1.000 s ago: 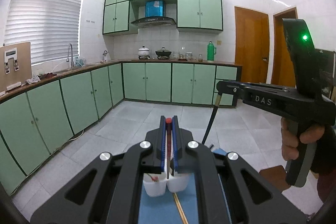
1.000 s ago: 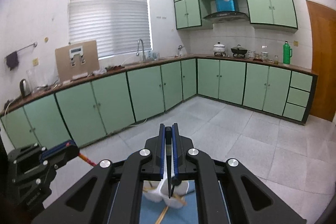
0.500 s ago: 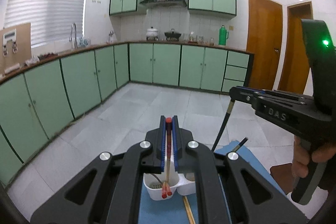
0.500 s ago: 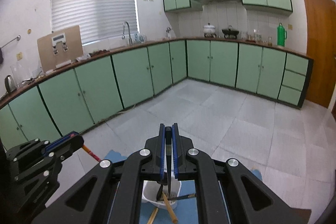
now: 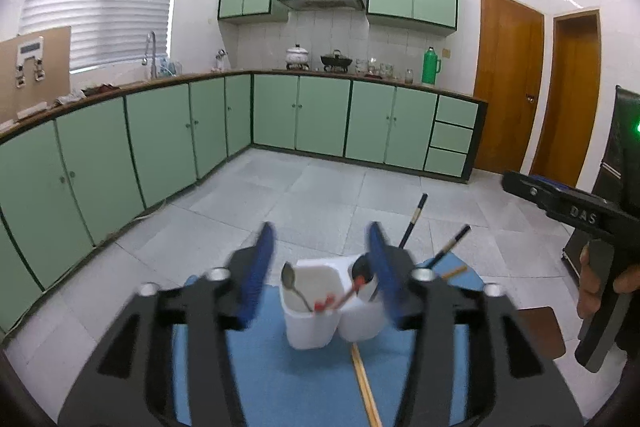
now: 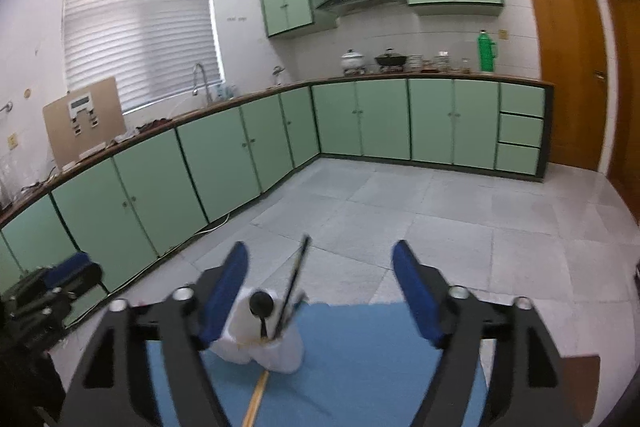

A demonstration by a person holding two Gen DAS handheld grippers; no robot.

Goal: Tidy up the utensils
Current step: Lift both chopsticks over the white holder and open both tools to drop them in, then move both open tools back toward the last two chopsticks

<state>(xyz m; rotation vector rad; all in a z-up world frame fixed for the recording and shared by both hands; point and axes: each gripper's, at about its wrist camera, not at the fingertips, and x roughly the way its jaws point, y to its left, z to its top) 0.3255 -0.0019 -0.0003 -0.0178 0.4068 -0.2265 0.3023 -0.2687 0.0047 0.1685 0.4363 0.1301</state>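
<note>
Both tools gape wide and empty: the left tool hangs over the white utensil holder, the right tool just right of it. The holder stands on the blue mat, spoon, red-tipped chopsticks and black chopsticks inside; a wooden chopstick lies on the mat.

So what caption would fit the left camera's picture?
Open left tool above a white holder with spoon and chopsticks, on a blue mat.
</note>
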